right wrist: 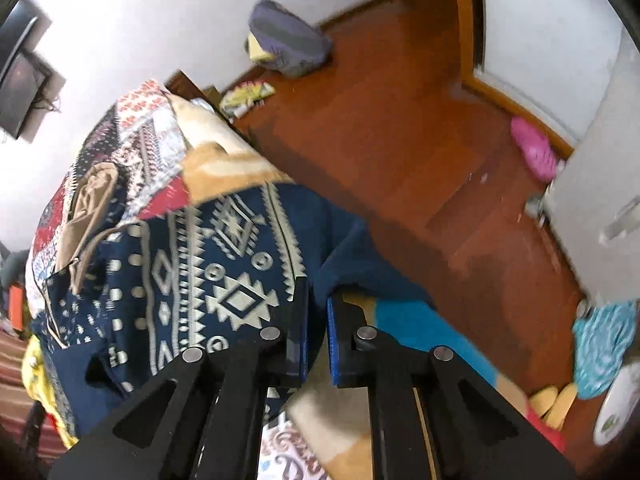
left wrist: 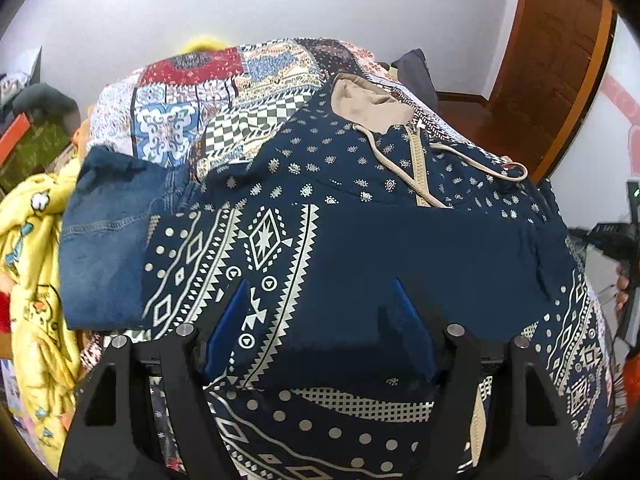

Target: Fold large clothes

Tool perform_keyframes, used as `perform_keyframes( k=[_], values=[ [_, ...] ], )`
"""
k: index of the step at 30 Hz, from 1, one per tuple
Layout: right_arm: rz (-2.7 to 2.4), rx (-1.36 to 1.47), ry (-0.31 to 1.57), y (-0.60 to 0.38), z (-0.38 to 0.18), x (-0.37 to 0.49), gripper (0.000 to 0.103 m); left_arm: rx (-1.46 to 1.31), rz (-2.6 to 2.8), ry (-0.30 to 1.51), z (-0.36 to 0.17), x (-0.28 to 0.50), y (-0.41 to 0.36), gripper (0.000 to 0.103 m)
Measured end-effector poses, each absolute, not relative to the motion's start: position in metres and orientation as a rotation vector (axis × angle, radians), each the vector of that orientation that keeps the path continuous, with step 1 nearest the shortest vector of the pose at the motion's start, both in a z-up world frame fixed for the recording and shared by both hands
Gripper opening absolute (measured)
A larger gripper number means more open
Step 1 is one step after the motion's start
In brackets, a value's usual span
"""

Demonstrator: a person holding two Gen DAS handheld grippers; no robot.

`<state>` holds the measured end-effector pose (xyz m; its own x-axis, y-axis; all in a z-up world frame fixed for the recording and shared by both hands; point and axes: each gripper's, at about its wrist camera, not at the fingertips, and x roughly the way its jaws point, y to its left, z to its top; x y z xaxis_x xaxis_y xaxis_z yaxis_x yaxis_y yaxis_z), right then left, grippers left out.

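A navy hoodie (left wrist: 360, 216) with white geometric print, beige hood and zipper lies spread on a patchwork bedspread (left wrist: 224, 92). My left gripper (left wrist: 320, 312) is open above its lower front, blue pads apart, with the fabric under and between them. In the right wrist view my right gripper (right wrist: 318, 304) is shut on the hoodie's (right wrist: 224, 272) navy edge, pinching a fold at the bed's side. The beige hood (right wrist: 92, 196) lies at the far end.
Folded jeans (left wrist: 108, 232) lie left of the hoodie. A yellow cartoon blanket (left wrist: 36, 264) hangs at the left. Right of the bed is a red-brown wooden floor (right wrist: 400, 128) with a grey bag (right wrist: 288, 36), a pink item (right wrist: 534, 152) and a door.
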<state>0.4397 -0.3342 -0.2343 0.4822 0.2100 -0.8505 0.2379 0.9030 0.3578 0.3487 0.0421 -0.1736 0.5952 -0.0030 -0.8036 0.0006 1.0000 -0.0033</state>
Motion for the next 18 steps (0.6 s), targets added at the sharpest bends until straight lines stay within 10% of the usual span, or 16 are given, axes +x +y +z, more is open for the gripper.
perform_keyframes(
  k=[12, 18],
  values=[
    [0.175, 0.273, 0.750, -0.302, -0.088, 0.384, 0.004, 0.048, -0.049, 0.870, -0.145, 0.329, 0.021, 0.072],
    [0.182, 0.188, 0.829, -0.274, -0.106, 0.387, 0.006, 0.058, -0.075, 0.857, -0.136, 0.317, 0.016, 0.072]
  ],
)
